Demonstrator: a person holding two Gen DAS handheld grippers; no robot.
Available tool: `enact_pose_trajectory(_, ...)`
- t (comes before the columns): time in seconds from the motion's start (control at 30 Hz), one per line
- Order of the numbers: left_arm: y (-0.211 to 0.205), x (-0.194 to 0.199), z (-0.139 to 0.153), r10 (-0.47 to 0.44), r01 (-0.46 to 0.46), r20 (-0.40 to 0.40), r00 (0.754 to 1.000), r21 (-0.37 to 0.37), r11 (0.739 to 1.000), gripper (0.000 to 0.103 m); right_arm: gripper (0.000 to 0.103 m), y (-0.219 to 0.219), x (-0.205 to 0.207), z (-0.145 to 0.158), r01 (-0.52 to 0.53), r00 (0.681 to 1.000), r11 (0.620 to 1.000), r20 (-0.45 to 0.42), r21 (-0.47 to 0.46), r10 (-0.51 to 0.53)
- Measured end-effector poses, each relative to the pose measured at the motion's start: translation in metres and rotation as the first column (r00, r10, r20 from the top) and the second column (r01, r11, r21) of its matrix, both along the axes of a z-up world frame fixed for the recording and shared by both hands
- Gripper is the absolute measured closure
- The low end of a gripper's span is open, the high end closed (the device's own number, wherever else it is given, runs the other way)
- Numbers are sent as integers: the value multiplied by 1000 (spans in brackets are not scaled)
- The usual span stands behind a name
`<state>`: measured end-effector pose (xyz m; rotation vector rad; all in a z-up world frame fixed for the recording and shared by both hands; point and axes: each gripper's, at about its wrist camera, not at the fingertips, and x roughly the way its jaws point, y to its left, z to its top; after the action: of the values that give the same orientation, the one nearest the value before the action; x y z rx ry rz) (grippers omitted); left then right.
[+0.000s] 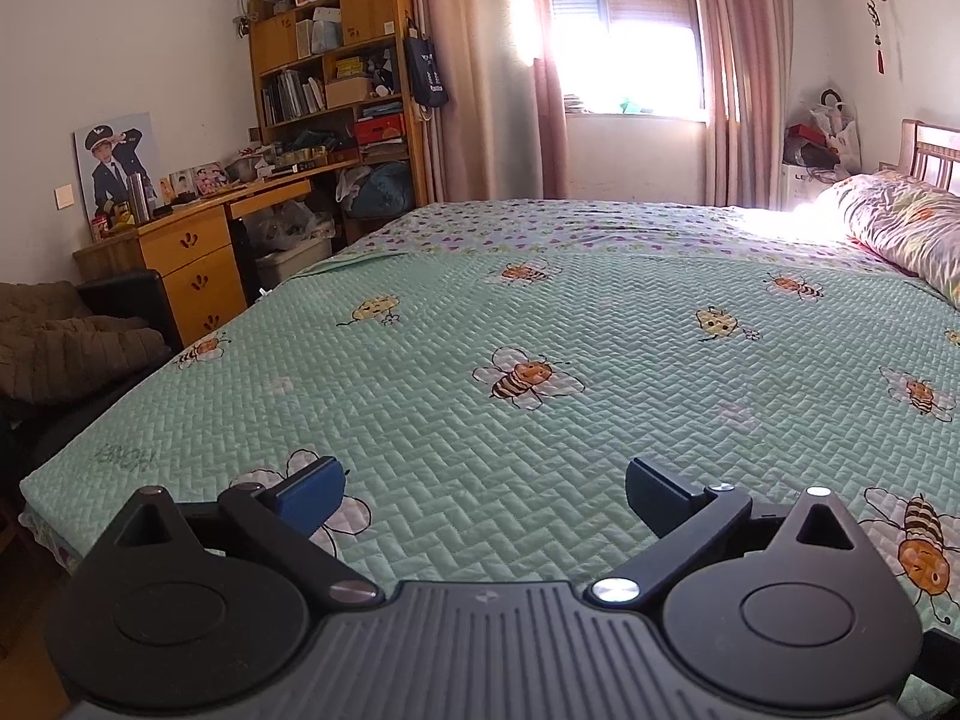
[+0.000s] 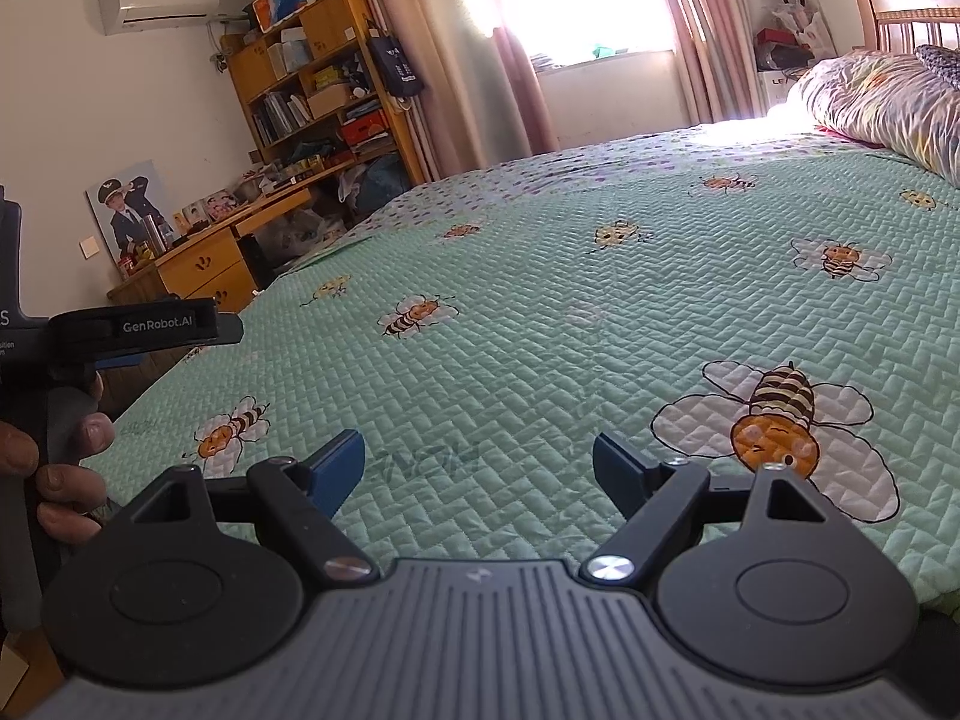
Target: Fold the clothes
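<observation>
A wide bed [image 1: 456,312] is seen filling most of both views, covered by a green quilted spread [image 2: 540,324] printed with cartoon bees. No garment can be made out anywhere on the spread in either view, so where the clothes lie cannot be told. At the far end, a second sheet with small purple hearts [image 1: 540,228] is laid across the bed, and a rumpled patterned duvet [image 1: 900,222] is heaped against the wooden headboard [image 2: 906,12] on the right. Pink curtains [image 1: 480,72] are drawn aside from a bright window [image 1: 624,42]. A wooden bookshelf [image 1: 336,60] crammed with books and boxes is set over a desk [image 1: 198,240] along the left wall, and an air conditioner [image 2: 159,3] is mounted above.

The left gripper [image 1: 485,489] is held low over the near edge of the spread, its blue-padded jaws spread wide with only bedding between them. The right gripper [image 2: 478,468] is held likewise, jaws apart and nothing clasped. In the right wrist view, the left gripper's handle is seen at the left edge, wrapped by a hand [image 2: 57,462].
</observation>
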<state>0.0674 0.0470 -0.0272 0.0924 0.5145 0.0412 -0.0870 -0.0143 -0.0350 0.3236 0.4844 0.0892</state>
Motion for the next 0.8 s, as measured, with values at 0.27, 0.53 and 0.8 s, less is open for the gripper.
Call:
enact_pose_trajectory(0.27, 5, 2, -1, 4, -5, -14, 1000, -32, 999, 1, 19, -1, 1, 0, 1, 1000, 1000, -5, 2, -1)
enact_pose_trajectory(0.53, 3, 0, 0, -6, 6, 0, 1000, -24, 1000, 1, 19, -1, 0, -1, 2, 1000, 1000, -10, 0, -2)
enact_pose_trajectory(0.8, 2, 1, 2, -4, 4, 5, 1000, -18, 1000, 1, 19, -1, 1, -2, 2, 1000, 1000, -9, 0, -2)
